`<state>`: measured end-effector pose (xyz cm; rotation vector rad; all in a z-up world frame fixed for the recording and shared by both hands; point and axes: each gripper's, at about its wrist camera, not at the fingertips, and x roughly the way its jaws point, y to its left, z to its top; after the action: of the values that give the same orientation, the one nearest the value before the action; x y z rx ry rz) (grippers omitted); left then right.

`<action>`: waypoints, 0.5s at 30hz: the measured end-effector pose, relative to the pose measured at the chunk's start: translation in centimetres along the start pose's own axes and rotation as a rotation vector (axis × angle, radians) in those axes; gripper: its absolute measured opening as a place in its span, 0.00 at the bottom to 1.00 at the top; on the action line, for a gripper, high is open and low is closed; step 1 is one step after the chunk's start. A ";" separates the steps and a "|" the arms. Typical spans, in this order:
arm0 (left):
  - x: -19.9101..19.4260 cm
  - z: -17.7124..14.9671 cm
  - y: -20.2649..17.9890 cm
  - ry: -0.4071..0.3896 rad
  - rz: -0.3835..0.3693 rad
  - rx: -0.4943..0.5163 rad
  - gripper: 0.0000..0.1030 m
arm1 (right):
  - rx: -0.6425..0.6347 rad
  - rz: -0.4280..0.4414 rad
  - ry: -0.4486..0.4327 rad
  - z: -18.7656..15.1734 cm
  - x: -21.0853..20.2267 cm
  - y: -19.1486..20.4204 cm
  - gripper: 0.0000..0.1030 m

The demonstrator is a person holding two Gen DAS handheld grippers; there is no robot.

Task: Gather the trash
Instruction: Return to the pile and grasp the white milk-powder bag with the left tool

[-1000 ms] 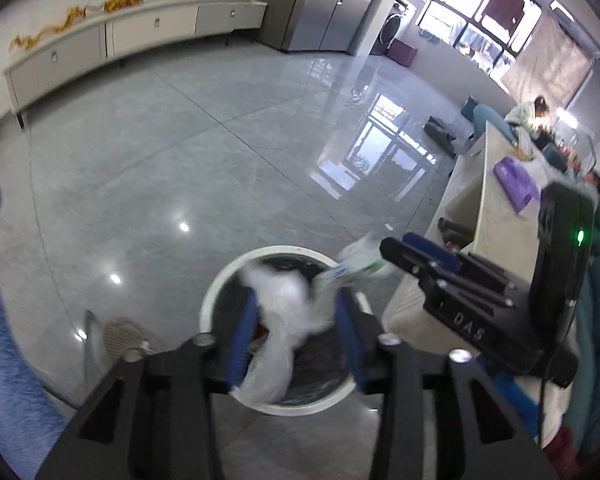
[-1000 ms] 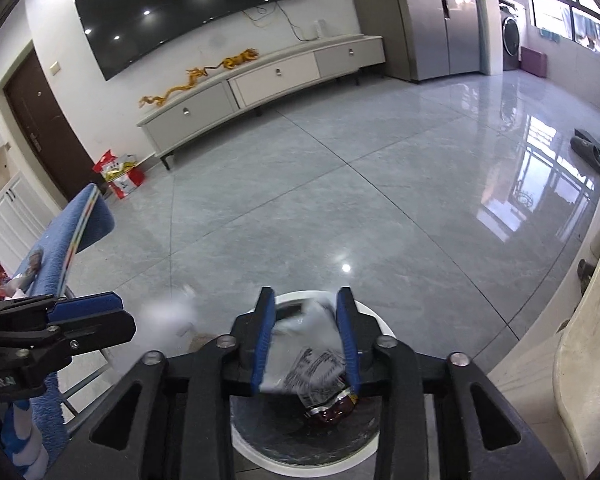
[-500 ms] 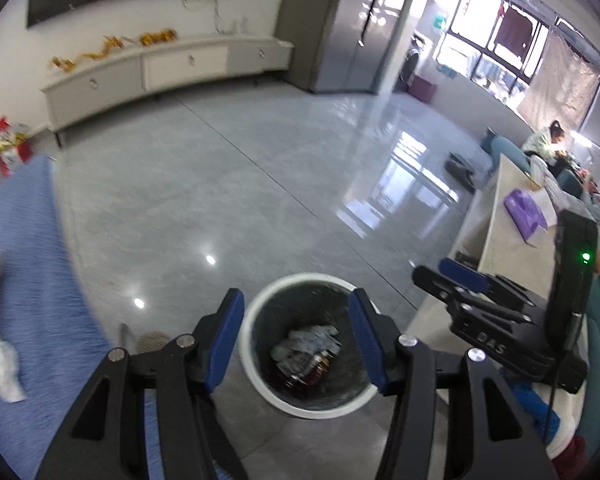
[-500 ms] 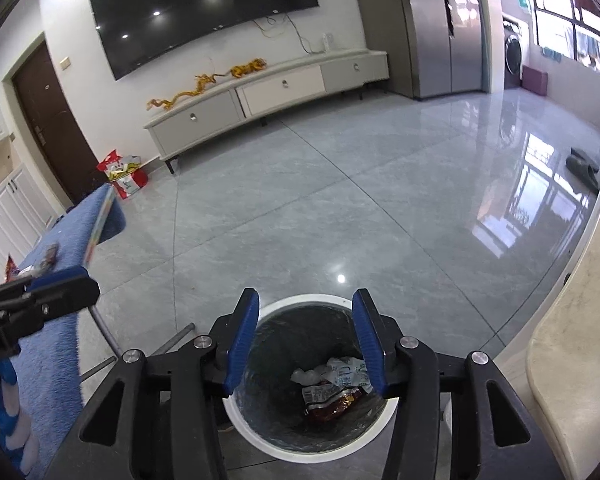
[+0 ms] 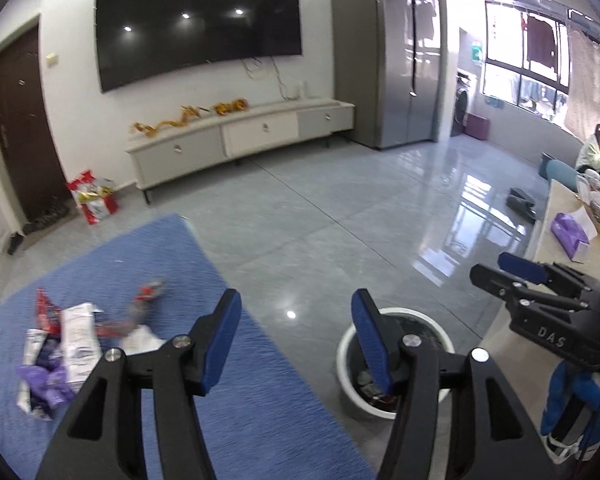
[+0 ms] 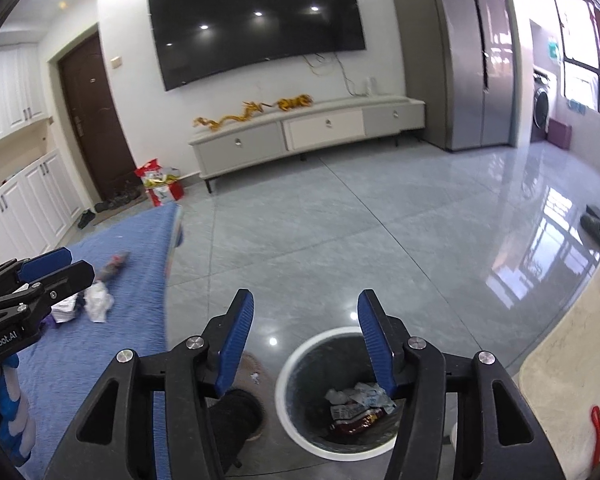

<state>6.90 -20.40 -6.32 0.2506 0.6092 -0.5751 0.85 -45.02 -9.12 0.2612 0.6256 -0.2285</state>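
Both tools are opening with nothing between their jaws: the left tool is hanging over the blue tabletop, the right tool above the bin. Only the right view is showing wrappers inside it; the left view alone is showing the trash pile.

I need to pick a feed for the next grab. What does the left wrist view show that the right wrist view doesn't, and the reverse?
Only the left wrist view: the full pile of wrappers on the blue cloth, a purple pack on the counter, and a seated person by the window.

Only the right wrist view: the trash inside the bin, white cabinets at left, and a red item on the counter.

Both: the white bin, the blue cloth, the television, and the left gripper and right gripper, jaws opening with nothing between them.
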 end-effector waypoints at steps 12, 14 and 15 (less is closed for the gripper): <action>-6.1 -1.2 5.5 -0.097 0.132 -0.056 0.59 | -0.112 0.074 -0.059 1.7 -2.8 6.5 0.57; -6.5 -1.4 6.3 -0.103 0.139 -0.072 0.60 | -0.133 0.082 -0.065 1.6 -3.2 7.6 0.57; -6.8 -1.6 6.8 -0.108 0.144 -0.080 0.60 | -0.140 0.085 -0.066 1.6 -3.4 8.0 0.57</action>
<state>5.54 -11.31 -3.13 0.1851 0.5044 -0.4213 1.41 -37.53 -4.45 0.1445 0.5607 -0.1109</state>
